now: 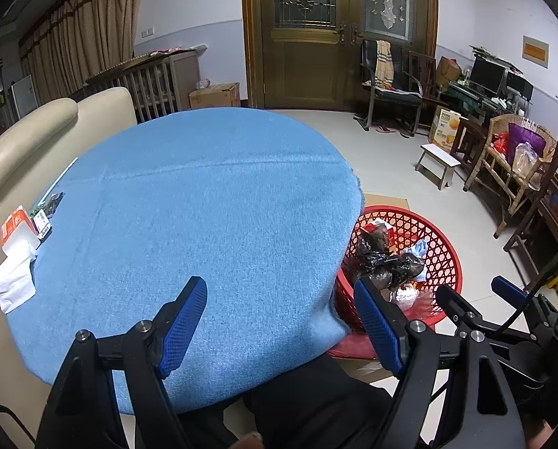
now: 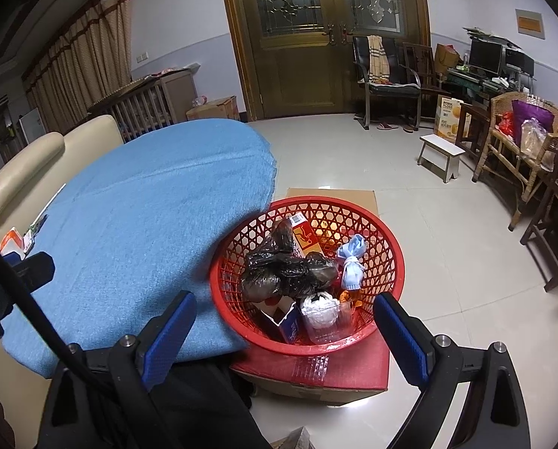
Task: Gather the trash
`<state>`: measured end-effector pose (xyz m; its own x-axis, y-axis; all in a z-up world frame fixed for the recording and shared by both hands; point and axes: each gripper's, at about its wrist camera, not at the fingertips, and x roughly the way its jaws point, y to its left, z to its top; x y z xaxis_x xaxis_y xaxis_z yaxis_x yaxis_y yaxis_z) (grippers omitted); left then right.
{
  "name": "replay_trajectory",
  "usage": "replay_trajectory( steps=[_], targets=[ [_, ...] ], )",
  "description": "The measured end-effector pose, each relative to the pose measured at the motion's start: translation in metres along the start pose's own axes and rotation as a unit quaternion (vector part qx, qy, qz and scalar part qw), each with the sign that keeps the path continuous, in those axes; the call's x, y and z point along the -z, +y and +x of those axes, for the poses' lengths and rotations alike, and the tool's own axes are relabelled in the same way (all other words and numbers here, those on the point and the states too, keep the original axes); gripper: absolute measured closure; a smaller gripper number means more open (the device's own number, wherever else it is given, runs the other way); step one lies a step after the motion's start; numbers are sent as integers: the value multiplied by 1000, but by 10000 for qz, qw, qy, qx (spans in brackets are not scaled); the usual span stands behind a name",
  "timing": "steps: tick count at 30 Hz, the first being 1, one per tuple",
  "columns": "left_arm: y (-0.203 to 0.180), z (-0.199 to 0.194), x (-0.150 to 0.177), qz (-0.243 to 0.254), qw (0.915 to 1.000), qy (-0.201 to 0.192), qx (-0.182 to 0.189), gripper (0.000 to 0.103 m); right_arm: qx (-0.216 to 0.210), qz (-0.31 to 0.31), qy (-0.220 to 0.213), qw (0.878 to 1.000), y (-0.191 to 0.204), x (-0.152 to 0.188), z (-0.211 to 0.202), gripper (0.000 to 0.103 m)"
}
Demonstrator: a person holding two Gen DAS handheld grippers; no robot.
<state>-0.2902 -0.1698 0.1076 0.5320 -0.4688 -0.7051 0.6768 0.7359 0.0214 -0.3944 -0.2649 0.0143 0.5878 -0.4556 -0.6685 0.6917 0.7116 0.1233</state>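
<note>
A red mesh basket [image 2: 376, 224] stands on a cardboard box beside the blue-cloth table [image 1: 204, 205]. It holds a black plastic bag [image 2: 286, 273], a blue cloth bundle [image 2: 350, 258], a clear cup with white paper [image 2: 320, 310] and small cartons. The basket also shows in the left wrist view [image 1: 440, 250]. My left gripper [image 1: 279, 325] is open and empty above the table's near edge. My right gripper [image 2: 282, 333] is open and empty just above the basket's near rim. White tissue [image 1: 13, 277] and an orange-and-white packet [image 1: 15, 228] lie at the table's left edge.
A cream sofa [image 1: 28, 131] stands behind the table on the left. A white stool [image 2: 442, 155], wicker chair [image 2: 518, 142], black chair [image 2: 387, 78], desk with monitors and wooden doors stand around the tiled floor. The right gripper shows in the left wrist view [image 1: 477, 299].
</note>
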Motion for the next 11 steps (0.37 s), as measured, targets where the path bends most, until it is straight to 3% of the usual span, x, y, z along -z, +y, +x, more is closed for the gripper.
replay_trajectory(
  steps=[11],
  targets=[
    [3, 4, 2, -80, 9999, 64, -28, 22, 0, -58, -69, 10000, 2, -1, -4, 6]
  ],
)
